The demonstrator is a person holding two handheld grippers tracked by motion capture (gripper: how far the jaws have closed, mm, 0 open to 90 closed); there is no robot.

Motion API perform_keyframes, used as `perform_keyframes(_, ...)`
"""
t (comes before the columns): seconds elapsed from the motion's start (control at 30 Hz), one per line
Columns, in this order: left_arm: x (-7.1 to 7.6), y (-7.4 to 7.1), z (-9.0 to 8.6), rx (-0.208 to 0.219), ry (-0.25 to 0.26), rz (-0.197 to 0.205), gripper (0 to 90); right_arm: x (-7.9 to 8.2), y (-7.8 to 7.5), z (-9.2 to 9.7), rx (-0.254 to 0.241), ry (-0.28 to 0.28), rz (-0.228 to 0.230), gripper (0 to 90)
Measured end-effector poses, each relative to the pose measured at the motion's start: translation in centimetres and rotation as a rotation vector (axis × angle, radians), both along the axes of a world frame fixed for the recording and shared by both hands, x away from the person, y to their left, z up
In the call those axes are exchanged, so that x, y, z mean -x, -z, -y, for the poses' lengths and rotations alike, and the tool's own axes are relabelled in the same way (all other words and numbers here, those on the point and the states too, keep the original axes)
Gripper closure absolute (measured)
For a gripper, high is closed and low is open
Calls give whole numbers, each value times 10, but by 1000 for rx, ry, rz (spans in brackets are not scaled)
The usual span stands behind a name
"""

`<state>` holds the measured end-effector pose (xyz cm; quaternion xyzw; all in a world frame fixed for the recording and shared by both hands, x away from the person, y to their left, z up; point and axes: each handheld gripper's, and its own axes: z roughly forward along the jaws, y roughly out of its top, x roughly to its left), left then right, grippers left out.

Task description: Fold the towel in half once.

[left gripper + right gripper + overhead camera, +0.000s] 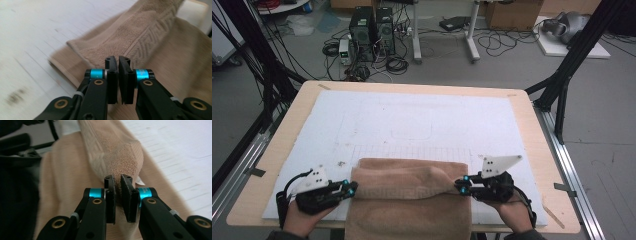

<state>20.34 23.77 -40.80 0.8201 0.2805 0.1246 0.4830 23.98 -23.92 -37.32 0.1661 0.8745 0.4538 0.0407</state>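
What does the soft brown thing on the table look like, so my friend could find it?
Look at the wooden table with the big white sheet on it. At its near edge, between the left gripper and the right gripper, lies a tan towel, folded over, its front hanging off the table. It is the only fuzzy cloth there, with a woven key-pattern band across it.

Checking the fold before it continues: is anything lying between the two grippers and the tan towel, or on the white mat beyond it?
Nothing visible. The left gripper and right gripper pinch the tan terry towel at its opposite edges, and the white foam mat beyond it lies bare.
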Motion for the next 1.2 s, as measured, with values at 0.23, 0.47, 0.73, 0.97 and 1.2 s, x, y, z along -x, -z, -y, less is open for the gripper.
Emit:
perform_keyframes(0.23,-15,-19,-4,-1,-31,52,674,-16,0,13,-32,79,8,692)
perform_keyframes(0.47,-75,-12,6,-3,-102,40,644,-69,23,25,11,196,-41,588)
perform_keyframes(0.73,-114,16,9,-65,-120,-104,598,-97,44,30,23,232,-106,509)
perform_keyframes(0.97,-92,9,22,-100,-17,-108,530,-75,29,27,-22,158,-123,499)
perform_keyframes(1.2,-80,29,24,-125,17,-152,624,-59,33,10,22,89,-145,475)
